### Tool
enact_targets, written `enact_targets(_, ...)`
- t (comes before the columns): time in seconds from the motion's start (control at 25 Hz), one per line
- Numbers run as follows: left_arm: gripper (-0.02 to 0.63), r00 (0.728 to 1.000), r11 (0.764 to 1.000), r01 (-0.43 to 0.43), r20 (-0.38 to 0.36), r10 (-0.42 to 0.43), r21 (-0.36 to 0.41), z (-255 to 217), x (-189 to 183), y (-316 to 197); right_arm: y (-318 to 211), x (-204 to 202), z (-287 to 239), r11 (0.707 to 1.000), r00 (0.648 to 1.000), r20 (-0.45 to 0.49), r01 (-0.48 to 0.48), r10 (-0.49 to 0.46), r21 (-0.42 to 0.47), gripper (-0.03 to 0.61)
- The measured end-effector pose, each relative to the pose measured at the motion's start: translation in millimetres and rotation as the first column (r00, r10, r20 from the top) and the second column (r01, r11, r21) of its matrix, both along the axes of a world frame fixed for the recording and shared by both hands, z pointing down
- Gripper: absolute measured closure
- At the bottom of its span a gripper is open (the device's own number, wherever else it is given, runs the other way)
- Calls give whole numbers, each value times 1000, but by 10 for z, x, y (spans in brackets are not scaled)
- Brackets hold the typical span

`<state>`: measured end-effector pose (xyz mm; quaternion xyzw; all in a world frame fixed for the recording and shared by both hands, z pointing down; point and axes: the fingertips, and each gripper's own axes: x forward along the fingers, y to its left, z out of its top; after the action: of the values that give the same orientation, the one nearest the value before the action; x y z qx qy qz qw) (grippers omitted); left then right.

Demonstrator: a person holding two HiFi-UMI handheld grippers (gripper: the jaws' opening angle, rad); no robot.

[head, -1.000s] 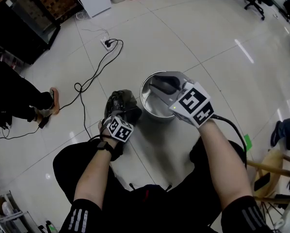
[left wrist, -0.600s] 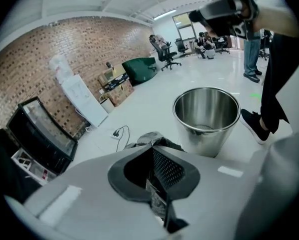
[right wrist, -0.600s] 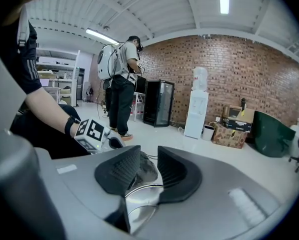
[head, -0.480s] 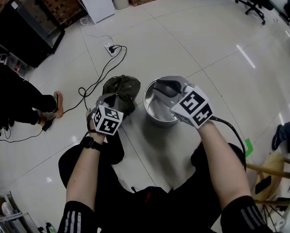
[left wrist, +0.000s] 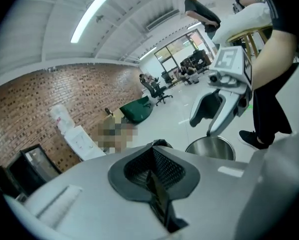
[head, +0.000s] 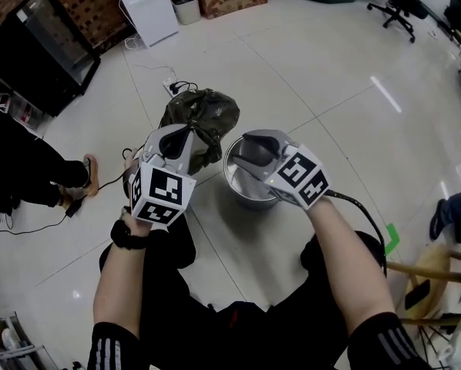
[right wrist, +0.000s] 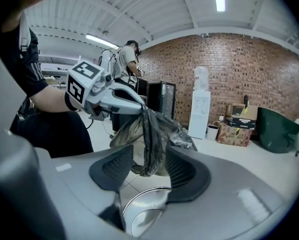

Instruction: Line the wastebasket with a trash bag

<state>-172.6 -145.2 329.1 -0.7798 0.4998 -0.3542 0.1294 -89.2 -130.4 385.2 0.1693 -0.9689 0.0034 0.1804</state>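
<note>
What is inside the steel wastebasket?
The wastebasket shows only bare steel, no liner. The right gripper, jaws just opened and gripping nothing, hides part of the inside.

head view: high, steeply down | gripper views: close along own jaws, facing each other | shared: wastebasket [head: 237, 182]

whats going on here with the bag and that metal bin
A person works with a claw in each hand. The left claw is shut on a dark trash bag, holding it in the air beside the steel wastebasket on the floor. The right claw sits over the wastebasket with its jaws just opened wide; the bag's lower end hangs in line with the gap, unpinched. The bag isn't in the wastebasket yet.
</note>
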Motion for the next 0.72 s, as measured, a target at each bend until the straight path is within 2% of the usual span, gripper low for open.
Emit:
enact_targets(0.16,614,997,997,-67,-45,69,32,-307,247,48,-5,-4,-7,1000,1000,24,-4,4,-26,353)
enact_targets(0.32,614,979,983,-173,-104,178,55,-540,571,121,-46,10,34,999,1000,17,-25,26,-39,336)
enact_targets(0.52,614,957,958,-269,-84,277,97,-760,942,243,-245,117,44,993,993,30,-117,118,-27,321)
enact_targets(0.64,614,952,951,-289,-76,298,109,-826,1053,251,-376,199,40,984,983,28,-179,179,-28,320)
enact_targets(0.68,614,953,952,-285,-75,294,108,-826,1045,233,-397,217,50,981,981,20,-191,191,-33,327)
enact_targets(0.72,614,955,954,-280,-76,288,106,-809,1029,210,-404,240,68,979,980,8,-200,200,-36,363)
